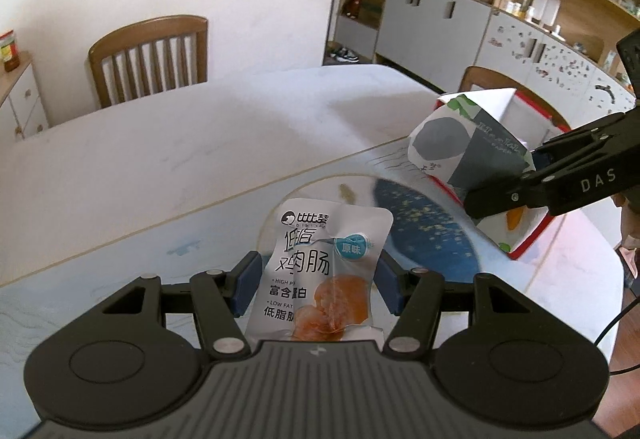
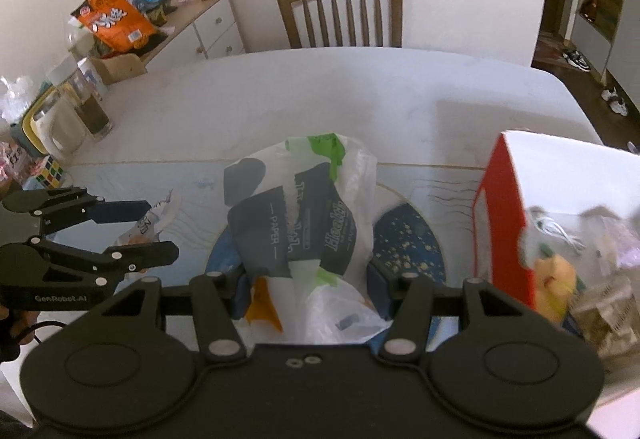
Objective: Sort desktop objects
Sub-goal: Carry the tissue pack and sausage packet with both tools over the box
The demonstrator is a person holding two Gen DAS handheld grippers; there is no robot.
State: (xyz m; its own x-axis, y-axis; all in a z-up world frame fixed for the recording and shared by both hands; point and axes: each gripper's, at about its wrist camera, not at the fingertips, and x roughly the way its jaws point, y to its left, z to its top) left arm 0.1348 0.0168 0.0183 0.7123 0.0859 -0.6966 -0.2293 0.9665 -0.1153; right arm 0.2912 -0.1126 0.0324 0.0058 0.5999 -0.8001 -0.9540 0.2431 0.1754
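In the left wrist view my left gripper (image 1: pixel 318 275) is shut on a white chicken-sausage snack packet (image 1: pixel 320 259), its blue pads pressing both edges above the table. To the right, my right gripper (image 1: pixel 504 179) clamps a soft tissue pack (image 1: pixel 460 147) printed in dark grey and green, right beside a red-and-white box (image 1: pixel 532 239). The right wrist view shows the same tissue pack (image 2: pixel 296 207) crumpled between the jaws of my right gripper (image 2: pixel 308 287). The box (image 2: pixel 500 223) stands open at the right with several items inside. At the left, the left gripper (image 2: pixel 158 229) holds the packet (image 2: pixel 156 219).
The white table (image 1: pixel 160 159) carries a mat with a blue round print (image 1: pixel 432 235). A Rubik's cube (image 2: pixel 48 171) and glass jars (image 2: pixel 92 107) stand at its left edge. A wooden chair (image 2: pixel 340 11) is at the far side, and a sideboard with an orange bag (image 2: pixel 112 19) at the back left.
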